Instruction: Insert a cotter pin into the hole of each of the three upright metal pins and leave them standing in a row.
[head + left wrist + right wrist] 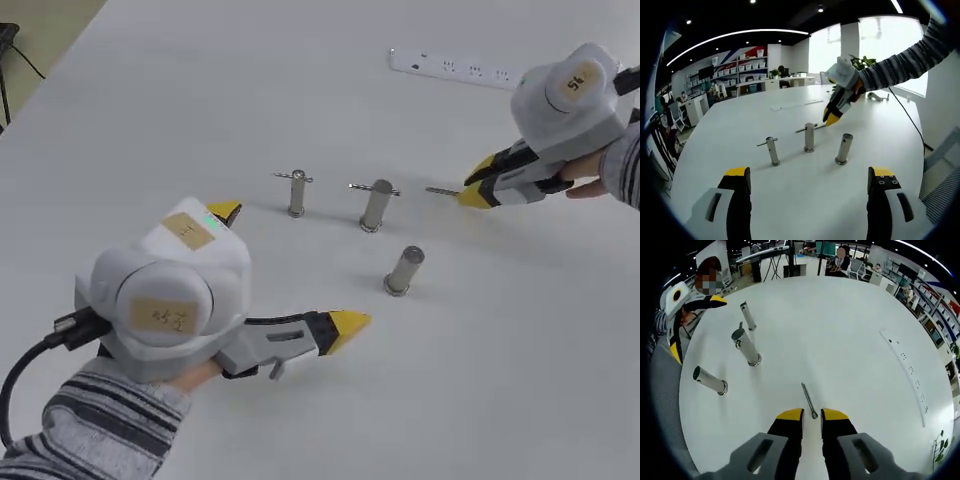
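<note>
Facing the tabletop point(250, 90) from its near edge, held left gripper point(810, 172) spread wide. Noted left pin point(296, 193) and middle pin point(375, 206) upright with fitted cotter pins point(293, 177), third pin point(403, 270) upright nearer that edge. Held right gripper point(812, 414) jaws nearly together around loose cotter pin point(808, 399); could not tell whether clamped.

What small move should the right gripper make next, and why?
Probably close on the loose cotter pin, whose near end lies between the right gripper's slightly parted jaws. The nearest upright pin has no cotter pin yet; the far-left pin and middle pin have theirs.
</note>
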A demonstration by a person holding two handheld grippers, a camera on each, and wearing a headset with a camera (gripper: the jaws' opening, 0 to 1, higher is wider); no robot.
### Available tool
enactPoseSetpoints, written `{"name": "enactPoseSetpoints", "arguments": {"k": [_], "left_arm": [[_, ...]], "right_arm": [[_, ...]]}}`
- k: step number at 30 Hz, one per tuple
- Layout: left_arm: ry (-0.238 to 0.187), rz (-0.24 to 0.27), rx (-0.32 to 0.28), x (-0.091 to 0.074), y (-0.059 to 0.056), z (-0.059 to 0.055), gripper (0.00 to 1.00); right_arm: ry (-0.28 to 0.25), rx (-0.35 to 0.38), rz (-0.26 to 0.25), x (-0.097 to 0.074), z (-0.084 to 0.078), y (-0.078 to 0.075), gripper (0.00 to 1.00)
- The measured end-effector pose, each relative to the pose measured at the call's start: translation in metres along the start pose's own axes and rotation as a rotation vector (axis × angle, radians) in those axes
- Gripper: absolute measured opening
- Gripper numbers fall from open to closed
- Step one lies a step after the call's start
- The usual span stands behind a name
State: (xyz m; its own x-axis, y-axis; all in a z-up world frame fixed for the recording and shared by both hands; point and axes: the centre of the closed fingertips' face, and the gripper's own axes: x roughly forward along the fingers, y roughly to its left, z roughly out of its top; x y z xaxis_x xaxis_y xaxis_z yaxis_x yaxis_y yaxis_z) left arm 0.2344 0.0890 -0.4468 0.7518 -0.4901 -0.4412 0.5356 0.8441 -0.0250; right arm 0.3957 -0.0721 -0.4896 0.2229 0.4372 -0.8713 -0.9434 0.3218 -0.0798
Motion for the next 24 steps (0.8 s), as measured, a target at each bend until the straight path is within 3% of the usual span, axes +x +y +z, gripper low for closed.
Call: {"name": "enactPoseSetpoints", "arguments": {"k": [8,17,20,24], "left_arm": [[0.003,-0.001,-0.009,0.000,0.001,-0.001,0.96],[0.007,-0.001,-0.012,0.001,0.002,-0.002,0.95],[0.002,0.001,-0.017,0.001,0.004,-0.001,0.93],[0.003,0.007,-0.018,0.000,0.007,-0.001,0.91]], "right_arm": [[0.033,-0.002,0.032,0.005,-0.003,0.005,0.04],[0.056,-0.057,0.035,0.004,-0.005,0.009,0.00],[0.055,-0.031,0.039,0.003,-0.004,0.013,0.00],[0.035,-0.049,0.025,0.000,-0.004,0.018,0.00]]}}
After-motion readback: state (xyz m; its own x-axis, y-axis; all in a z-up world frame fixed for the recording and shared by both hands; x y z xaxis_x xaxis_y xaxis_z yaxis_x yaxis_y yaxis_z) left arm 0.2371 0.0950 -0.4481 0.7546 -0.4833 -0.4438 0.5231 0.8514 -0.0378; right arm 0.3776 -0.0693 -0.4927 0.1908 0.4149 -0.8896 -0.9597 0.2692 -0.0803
